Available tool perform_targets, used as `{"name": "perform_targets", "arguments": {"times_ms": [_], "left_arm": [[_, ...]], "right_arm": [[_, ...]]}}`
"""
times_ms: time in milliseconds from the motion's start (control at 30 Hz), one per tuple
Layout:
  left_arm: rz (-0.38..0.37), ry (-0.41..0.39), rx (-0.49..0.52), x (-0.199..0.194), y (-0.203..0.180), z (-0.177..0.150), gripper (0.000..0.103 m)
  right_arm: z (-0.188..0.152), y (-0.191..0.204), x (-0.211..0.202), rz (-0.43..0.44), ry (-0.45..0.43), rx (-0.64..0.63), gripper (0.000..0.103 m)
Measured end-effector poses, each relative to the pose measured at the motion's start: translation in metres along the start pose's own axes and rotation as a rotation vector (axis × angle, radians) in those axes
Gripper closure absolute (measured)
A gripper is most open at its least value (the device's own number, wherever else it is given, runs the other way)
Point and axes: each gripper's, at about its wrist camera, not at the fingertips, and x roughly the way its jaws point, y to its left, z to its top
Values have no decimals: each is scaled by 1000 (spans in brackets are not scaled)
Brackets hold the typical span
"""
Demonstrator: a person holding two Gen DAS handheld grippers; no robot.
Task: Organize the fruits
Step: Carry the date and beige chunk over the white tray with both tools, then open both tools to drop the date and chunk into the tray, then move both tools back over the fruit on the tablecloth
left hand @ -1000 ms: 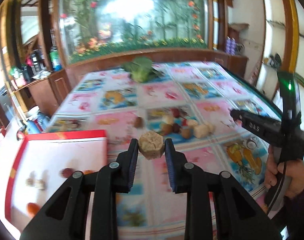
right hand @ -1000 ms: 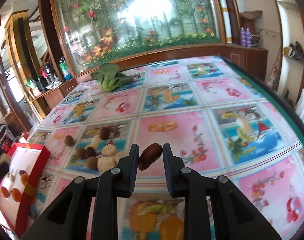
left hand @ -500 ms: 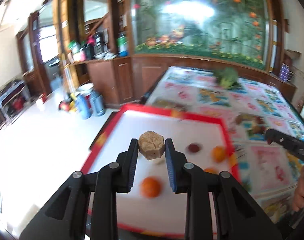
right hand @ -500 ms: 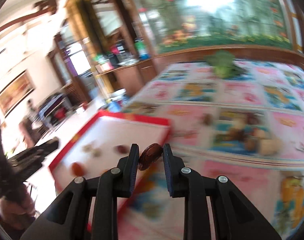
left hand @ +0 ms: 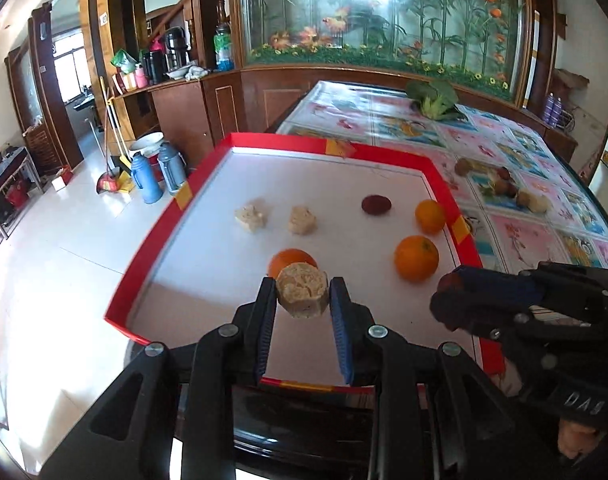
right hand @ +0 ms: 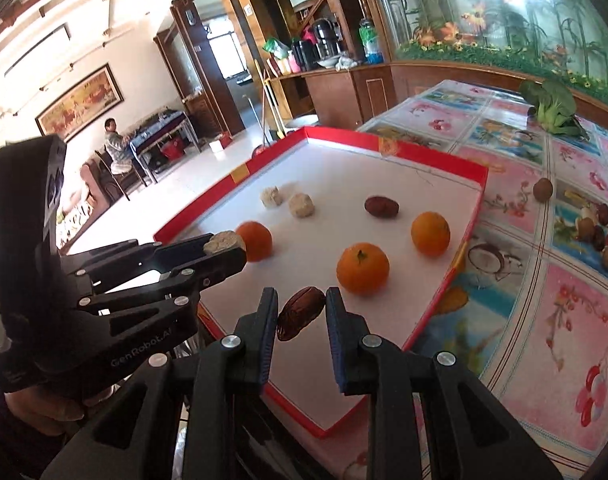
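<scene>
Hovering over the red tray (left hand: 440, 176), left hand-held gripper (left hand: 302, 295) pinches a beige cake (left hand: 301, 290), right hand-held gripper (right hand: 300, 312) a date (right hand: 299, 312).

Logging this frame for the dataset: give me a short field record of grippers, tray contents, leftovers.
left gripper: shut on beige cake, above tray
right gripper: shut on brown date, above tray
tray: red rim, white floor, at table edge
in tray: three oranges, two beige cakes, one dark date
left on tablecloth: small pile of mixed pieces, leafy greens at far end
</scene>
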Motion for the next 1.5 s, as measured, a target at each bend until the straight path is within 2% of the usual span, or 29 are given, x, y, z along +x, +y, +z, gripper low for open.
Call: {"name": "perform_targets", "arguments": {"times_ms": [100, 433, 500, 567, 633, 767, 867, 1067, 1133, 1267, 1433, 1500], "left_arm": [[-5, 42, 5, 9, -1, -5, 74], [16, 79, 15, 15, -2, -6, 74], [14, 86, 12, 16, -2, -6, 67], [17, 94, 12, 18, -2, -5, 58], [17, 92, 19, 17, -2, -6, 58], [18, 88, 23, 16, -2, -4, 57], [25, 77, 20, 13, -3, -1, 56], [23, 36, 19, 4, -9, 5, 41], [10, 26, 29, 2, -15, 6, 41], [-33, 14, 60, -1, -33, 8, 33], [-93, 11, 103, -4, -59, 12, 33], [-117, 7, 124, -6, -71, 14, 32]], "right_arm": [[-5, -2, 4, -10, 28, -2, 80], [-10, -2, 11, -15, 69, -21, 79], [-10, 0, 11, -26, 75, -39, 79], [-9, 0, 11, -33, 82, -42, 73], [-8, -3, 8, -35, 81, -41, 67], [-1, -14, -9, -21, 15, -11, 67], [3, -32, -23, -40, -35, 26, 64], [2, -75, -36, -86, -66, 150, 64], [-1, -88, -42, -106, -78, 178, 64], [-6, -115, -57, -149, -98, 234, 64], [-16, -159, -92, -271, -153, 297, 64], [-20, -184, -106, -345, -171, 339, 64]]}}
